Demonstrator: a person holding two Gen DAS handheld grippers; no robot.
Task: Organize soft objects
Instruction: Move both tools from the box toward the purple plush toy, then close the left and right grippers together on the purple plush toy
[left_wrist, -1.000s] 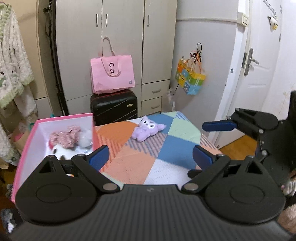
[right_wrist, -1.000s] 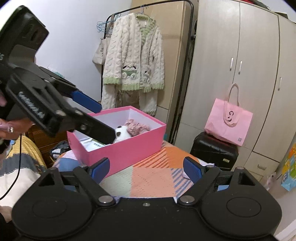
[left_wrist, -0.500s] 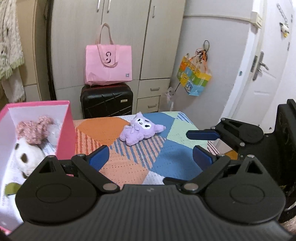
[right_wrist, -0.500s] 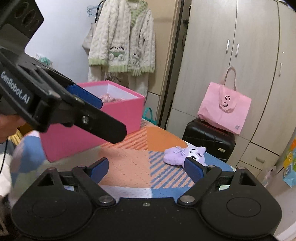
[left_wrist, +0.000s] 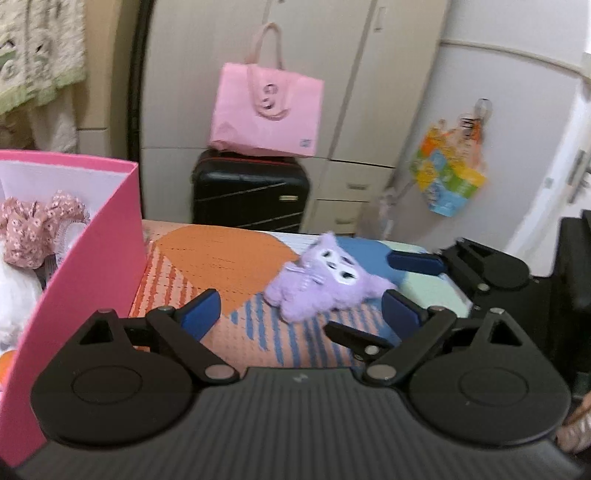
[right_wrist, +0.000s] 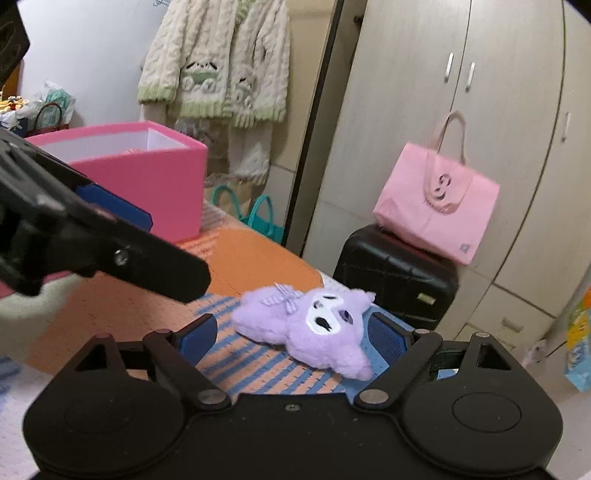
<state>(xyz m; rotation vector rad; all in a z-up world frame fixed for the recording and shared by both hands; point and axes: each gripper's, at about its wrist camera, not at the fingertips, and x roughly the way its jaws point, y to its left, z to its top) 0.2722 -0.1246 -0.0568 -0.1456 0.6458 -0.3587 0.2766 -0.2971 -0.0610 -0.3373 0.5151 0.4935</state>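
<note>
Far left: pink box (left_wrist: 92, 266) sits on the patchwork blanket (left_wrist: 229, 258), open top. I can see a floral pink fabric piece (left_wrist: 33, 229) and something white and plush (left_wrist: 14, 299) already inside, so I take this as the collecting bin for the soft things. Box wall stands upright, near edge close to my left gripper (left_wrist: 301, 312).

Left gripper: fingers spread wide, nothing between the pads. It points down at the blanket, between the box and the toy. My reading: it is kept empty as the spare hand, ready to steady the box or take a hand-off.

Centre: purple plush toy (right_wrist: 310, 328), white face patch up, small bow on one side, lying flat on the striped orange-and-blue patch. It is well apart from the box and outside it, the one loose soft item I can see on the blanket.

Right gripper (right_wrist: 291, 332): fingers stand wide apart, straddling the toy in its own view; pads not pressing the fur as far as I can tell. The wide spread suits a bulky, squashy body. Closing should go across the torso, not an ear or limb, or the toy will dangle and swing.

Right, beyond the bed: black suitcase (right_wrist: 399, 280) with a pink tote bag (right_wrist: 439, 206) on top, wardrobe (right_wrist: 480, 110) behind. Not part of the job.

Judgement: pick not yet made; toy to go into the box.
</note>
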